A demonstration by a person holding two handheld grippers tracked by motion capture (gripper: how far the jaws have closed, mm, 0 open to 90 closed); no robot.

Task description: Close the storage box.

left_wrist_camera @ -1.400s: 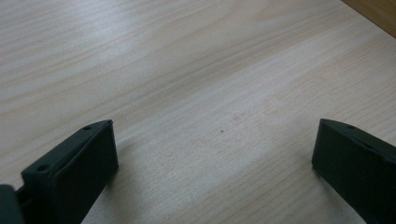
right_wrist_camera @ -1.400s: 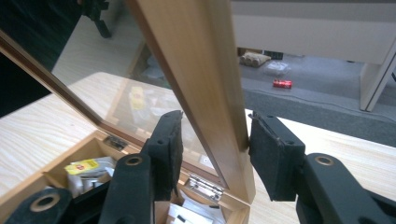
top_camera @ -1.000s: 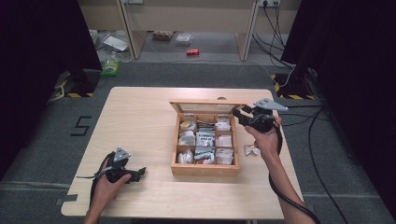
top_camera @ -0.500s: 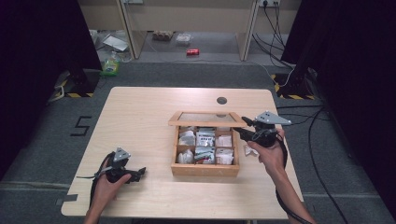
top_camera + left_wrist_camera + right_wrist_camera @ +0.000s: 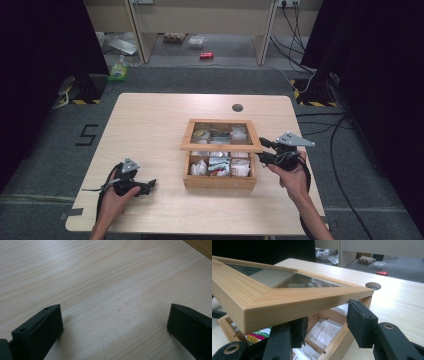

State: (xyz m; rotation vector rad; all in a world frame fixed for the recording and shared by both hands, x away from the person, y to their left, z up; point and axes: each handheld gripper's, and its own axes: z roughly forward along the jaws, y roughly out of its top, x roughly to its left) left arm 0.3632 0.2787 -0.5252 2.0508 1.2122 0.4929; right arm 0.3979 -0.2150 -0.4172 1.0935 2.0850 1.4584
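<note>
work in hand: closing the glass-paned lid of the wooden box — judged from how the pieces lie.
box position: on the table, right of centre, near the person's edge; a round cable hole sits in the table beyond it.
lid state: hinged at the far side, tilted partway down; the front edge hangs above the front row of compartments, with a clear gap showing in the right gripper view between the lid frame and the box wall.
contents: paper sachets in the compartments, some seen through the glass; none appear to stand above the rim, though the rear rows are dim.
right gripper: at the lid's front right corner; jaws apart, one under the frame and one just beside the corner — supporting, not clamped, as far as can be told.
left gripper: resting low on bare table at the near left, well apart from the box; jaws wide apart, holding nothing.
done: lid brought most of the way over.
left: lower the last stretch until the frame seats flush, then withdraw the jaw.
risk: a jaw caught under the frame.
</note>
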